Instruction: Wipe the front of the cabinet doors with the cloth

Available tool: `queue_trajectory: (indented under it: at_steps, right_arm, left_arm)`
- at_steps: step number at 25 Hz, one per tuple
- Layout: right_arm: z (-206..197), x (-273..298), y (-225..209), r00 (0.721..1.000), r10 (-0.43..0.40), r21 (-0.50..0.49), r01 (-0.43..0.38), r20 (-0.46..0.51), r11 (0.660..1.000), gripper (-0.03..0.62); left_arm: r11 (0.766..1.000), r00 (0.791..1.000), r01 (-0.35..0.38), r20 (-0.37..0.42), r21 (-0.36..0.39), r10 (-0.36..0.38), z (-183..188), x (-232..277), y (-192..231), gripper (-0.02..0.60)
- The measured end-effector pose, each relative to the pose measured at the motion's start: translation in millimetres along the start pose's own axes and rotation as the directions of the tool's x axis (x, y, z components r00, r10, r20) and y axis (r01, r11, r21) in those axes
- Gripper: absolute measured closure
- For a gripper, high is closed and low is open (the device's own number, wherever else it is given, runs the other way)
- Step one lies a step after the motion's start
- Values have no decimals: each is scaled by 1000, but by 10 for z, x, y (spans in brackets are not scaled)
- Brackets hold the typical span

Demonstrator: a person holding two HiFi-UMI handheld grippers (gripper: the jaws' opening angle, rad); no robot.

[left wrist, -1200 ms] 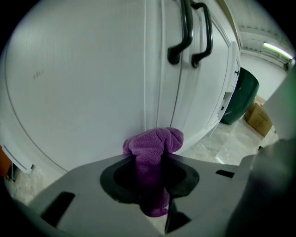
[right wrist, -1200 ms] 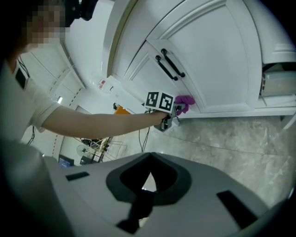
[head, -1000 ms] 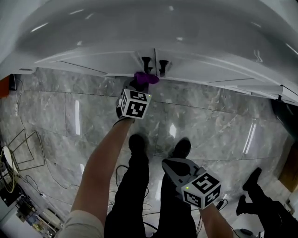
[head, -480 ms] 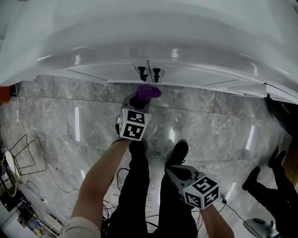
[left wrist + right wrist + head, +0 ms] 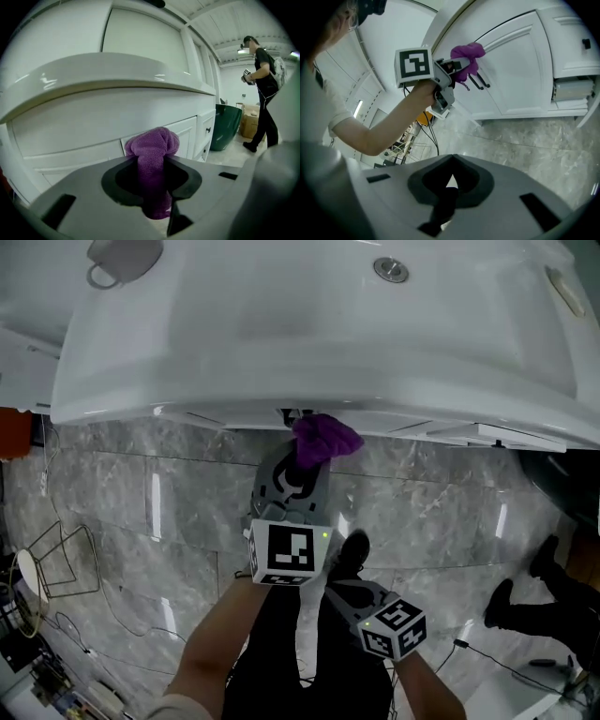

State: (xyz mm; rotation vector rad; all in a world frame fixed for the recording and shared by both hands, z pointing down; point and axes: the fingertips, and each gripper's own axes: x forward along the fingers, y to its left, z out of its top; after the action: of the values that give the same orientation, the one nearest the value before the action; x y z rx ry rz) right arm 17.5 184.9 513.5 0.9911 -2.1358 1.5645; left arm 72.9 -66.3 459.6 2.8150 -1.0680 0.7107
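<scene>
Cloth, purple and wadded, is clamped between the jaws of the left tool. It is held up by the top of the cabinet doors, right next to the two dark handles and under the basin's overhanging lip. I'd worry the wad catches a handle and drags out of the grip, or hard plastic knocks the lip. Right tool hangs low, jaws together, empty.
</scene>
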Motion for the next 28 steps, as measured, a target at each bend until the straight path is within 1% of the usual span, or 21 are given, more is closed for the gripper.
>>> queue_trajectory:
  at_steps: [3, 6, 8, 11, 16, 20, 21, 24, 28]
  right_arm:
    - [12, -53, 21, 1000, -2, -4, 2, -1, 1000, 585]
    - [12, -84, -28, 1000, -10, 6, 10, 6, 1000, 585]
    - [3, -100, -65, 1000, -12, 21, 12, 13, 1000, 585]
    - [-45, -116, -124, 1000, -12, 42, 11, 17, 999, 585]
    - [-87, -125, -215, 1000, -2, 44, 1, 21, 999, 585]
    - [-45, -116, -276, 1000, 1, 28, -2, 30, 1000, 585]
    - [-39, -122, -295, 999, 1, 30, -2, 35, 1000, 585]
    - [-40, -137, -344, 999, 6, 49, -8, 46, 999, 585]
    - [-52, -153, -413, 999, 11, 55, -13, 43, 998, 585]
  left_arm:
    - [999, 999, -35, 18, 6, 34, 169, 106, 125, 465]
    - [999, 999, -35, 21, 32, 35, 198, 224, 142, 465]
    - [998, 999, -31, 13, 55, 30, 142, 269, 109, 465]
    - [999, 1000, -29, -10, 44, 29, -3, 344, 94, 466]
    - [998, 1000, -29, -7, 56, 29, -175, 485, 16, 467]
    - [991, 999, -37, 15, 127, 35, -273, 580, -54, 469]
    - [992, 1000, -24, 0, 121, 24, -338, 607, -92, 470]
    - [999, 996, 15, -83, 43, -11, -682, 736, -178, 471]
    - [1000, 986, 18, -163, -16, -21, -1128, 959, -216, 471]
